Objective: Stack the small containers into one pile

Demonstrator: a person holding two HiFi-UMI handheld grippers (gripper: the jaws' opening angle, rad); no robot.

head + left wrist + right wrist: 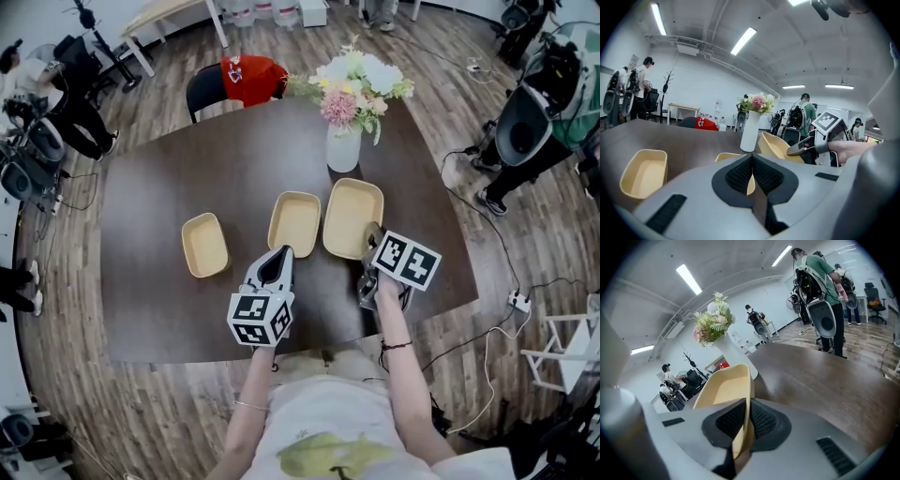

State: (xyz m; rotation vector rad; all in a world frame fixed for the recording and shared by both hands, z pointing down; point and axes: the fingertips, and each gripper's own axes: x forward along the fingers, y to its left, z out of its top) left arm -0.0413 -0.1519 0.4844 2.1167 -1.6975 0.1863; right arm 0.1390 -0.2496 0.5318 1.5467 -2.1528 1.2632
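One rim pinch by the right gripper (746, 420) jaws (left gripper (751, 161) jaws clenched empty) could let the large container (352, 217) slip.

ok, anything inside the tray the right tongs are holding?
Nothing: the tray shows a bare inside. The right tongs clamp its near wall, covering a strip there.

Dark brown table (169, 309) with a matt, wood-grained top. Smooth, matt, pale-yellow small containers (204, 245), plastic-like and thin-walled. Smooth white vase (343, 150), faintly glossy. Grey-brown wood-plank floor (84, 412) with a slight sheen. Smooth matt grey plastic shells on the left hand-held gripper (752, 158) and right hand-held gripper (749, 401). Black, ribbed, rubbery pads (738, 176).
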